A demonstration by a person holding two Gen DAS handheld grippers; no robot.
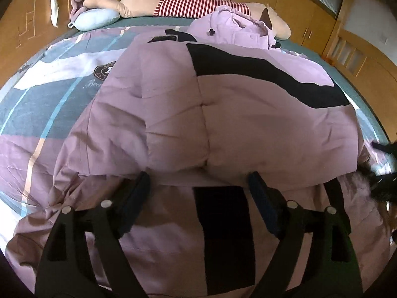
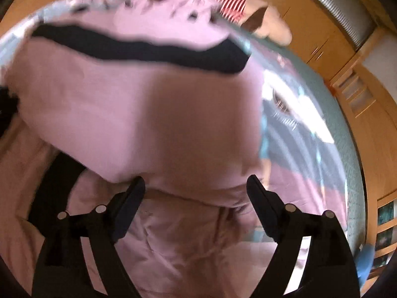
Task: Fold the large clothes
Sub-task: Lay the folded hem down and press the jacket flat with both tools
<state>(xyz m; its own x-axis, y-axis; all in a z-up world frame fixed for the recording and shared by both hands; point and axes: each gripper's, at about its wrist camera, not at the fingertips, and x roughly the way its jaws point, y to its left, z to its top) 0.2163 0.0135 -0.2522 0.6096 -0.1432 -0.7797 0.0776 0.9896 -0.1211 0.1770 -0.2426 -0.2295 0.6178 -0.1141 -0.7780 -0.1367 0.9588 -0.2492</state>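
Left wrist view: left gripper [image 1: 198,183] and right gripper [image 2: 196,186] both spread, empty, above padded pink black-striped coat [image 1: 173,104]. Recommend grasping hem at 6 o'clock evenly.

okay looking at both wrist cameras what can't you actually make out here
- Right wrist view: motion blur smears the pink coat; seams and folds unreadable.
- Left wrist view: the folded-over coat covers the bedspread logo's right half.
- Left wrist view: the right gripper is cut off by the right edge.
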